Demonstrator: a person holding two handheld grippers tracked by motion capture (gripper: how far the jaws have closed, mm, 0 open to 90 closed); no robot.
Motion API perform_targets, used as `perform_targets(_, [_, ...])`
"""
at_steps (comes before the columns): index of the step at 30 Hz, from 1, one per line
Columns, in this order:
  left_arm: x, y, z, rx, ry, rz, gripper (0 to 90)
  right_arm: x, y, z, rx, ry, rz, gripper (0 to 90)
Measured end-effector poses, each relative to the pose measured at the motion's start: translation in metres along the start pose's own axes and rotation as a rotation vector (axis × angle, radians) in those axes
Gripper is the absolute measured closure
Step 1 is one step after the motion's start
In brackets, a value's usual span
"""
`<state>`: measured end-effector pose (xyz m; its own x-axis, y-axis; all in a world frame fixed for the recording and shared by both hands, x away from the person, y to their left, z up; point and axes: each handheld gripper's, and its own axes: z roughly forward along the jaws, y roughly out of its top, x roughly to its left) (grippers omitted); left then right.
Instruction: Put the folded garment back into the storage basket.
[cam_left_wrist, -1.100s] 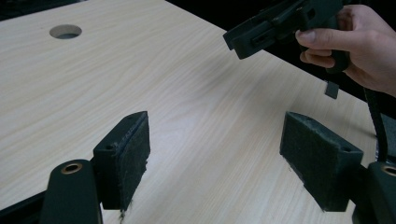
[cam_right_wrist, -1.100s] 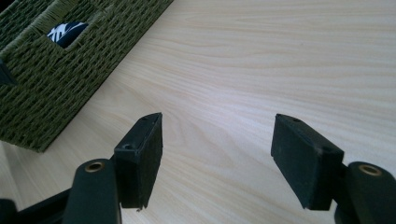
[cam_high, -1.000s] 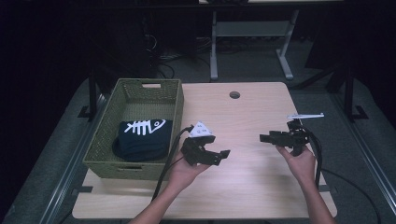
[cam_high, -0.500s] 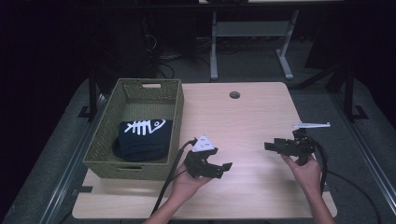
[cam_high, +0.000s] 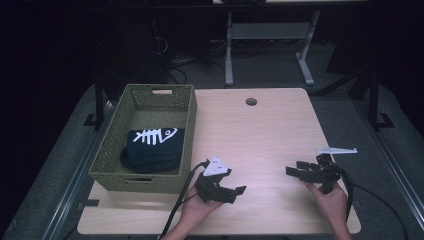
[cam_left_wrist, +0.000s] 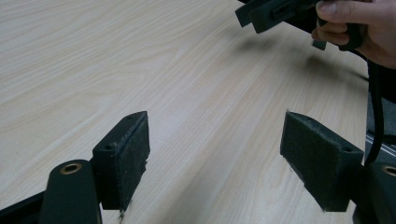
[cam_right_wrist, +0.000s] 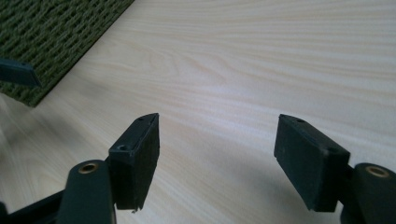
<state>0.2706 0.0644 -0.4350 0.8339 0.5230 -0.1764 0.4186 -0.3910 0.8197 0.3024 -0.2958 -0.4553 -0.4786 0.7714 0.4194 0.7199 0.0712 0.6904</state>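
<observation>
A dark room, cables and a metal frame on the floor behind, and a pale wooden counter (cam_high: 260, 130) lit in the middle of it. At its left edge sits a woven green basket (cam_high: 185, 130), and down inside lies a folded dark garment (cam_high: 150, 150) with a white fish-skeleton print, tucked toward the near end.

Both hands are low at the near edge, well apart from each other. The left hand-held gripper (cam_high: 235, 192) hovers just beside the basket's near right corner, jaws spread wide with nothing between them (its own view shows bare wood grain and the other hand far off). The right hand-held gripper (cam_high: 295, 172) sits near the right edge, pointing inward, jaws just as wide and just as empty.

Judging by this, the garment looks stowed and the hands are parked clear of it, so this reads as a pause between steps, either work finished or a fresh reach about to start. If the garment is the target, the left one is closest: it would need to lift over the basket wall, drop in and pinch a fold of cloth.
</observation>
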Motion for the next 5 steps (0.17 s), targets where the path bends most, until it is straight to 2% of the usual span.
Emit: perform_targets(5, [-0.0002,-0.0072,0.0031,0.018,-0.003,-0.002,23.7,0.0055,-0.0094,-0.0107,-0.061,0.025,0.003,28.7])
